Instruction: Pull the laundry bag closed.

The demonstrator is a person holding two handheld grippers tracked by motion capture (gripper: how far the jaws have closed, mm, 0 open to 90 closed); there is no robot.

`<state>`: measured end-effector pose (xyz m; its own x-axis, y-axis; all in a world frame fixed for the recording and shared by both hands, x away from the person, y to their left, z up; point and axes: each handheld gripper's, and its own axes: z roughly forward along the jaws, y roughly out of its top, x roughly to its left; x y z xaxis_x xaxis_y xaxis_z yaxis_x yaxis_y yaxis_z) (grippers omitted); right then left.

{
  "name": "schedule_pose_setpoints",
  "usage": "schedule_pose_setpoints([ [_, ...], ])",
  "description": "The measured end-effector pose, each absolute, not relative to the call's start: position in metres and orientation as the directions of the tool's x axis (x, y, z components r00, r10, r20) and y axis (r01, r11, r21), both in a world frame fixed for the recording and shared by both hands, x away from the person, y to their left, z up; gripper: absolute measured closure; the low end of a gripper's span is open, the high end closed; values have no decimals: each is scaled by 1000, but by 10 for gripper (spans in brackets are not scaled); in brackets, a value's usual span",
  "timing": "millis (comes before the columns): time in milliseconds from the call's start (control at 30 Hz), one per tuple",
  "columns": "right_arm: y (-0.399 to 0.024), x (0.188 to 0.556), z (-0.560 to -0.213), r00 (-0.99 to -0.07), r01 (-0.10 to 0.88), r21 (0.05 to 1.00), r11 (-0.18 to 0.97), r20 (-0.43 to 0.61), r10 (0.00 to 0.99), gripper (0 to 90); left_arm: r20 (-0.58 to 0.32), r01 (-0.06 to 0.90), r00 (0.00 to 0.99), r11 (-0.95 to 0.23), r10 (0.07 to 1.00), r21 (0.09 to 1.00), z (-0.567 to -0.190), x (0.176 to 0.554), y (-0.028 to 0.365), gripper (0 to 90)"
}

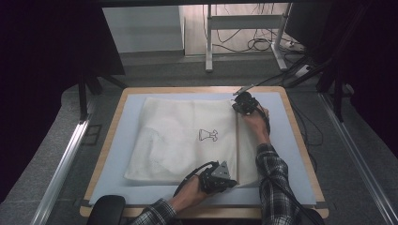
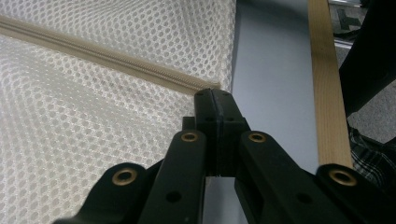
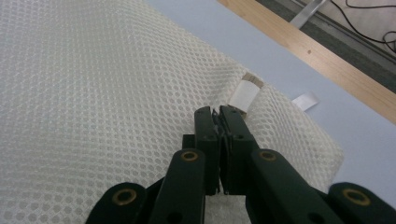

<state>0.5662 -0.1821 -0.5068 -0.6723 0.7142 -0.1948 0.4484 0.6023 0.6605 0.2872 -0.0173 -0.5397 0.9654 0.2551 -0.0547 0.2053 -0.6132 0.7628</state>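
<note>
A: So, which step is this?

B: Zipping the mesh laundry bag [image 1: 187, 138] lying flat on the desk [image 1: 291, 140]. Left tongs [image 2: 215, 95] are clamped at the zipper's [image 2: 107, 58] near end; right tongs [image 3: 218, 114] look pinched on the pull by the far corner.

A: Next?

B: Probably seat the slider fully, then release.

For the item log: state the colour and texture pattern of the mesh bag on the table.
The mesh bag is off-white with a honeycomb hole pattern; it shows best in the left gripper view.
</note>
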Motion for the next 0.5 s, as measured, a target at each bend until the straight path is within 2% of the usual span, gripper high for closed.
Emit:
schedule_pose_setpoints([
  [500,-175,583,-504,-658,458,653,603,-207,724,865,-58,208,965,-613,256,762,-540,287,-17,900],
])
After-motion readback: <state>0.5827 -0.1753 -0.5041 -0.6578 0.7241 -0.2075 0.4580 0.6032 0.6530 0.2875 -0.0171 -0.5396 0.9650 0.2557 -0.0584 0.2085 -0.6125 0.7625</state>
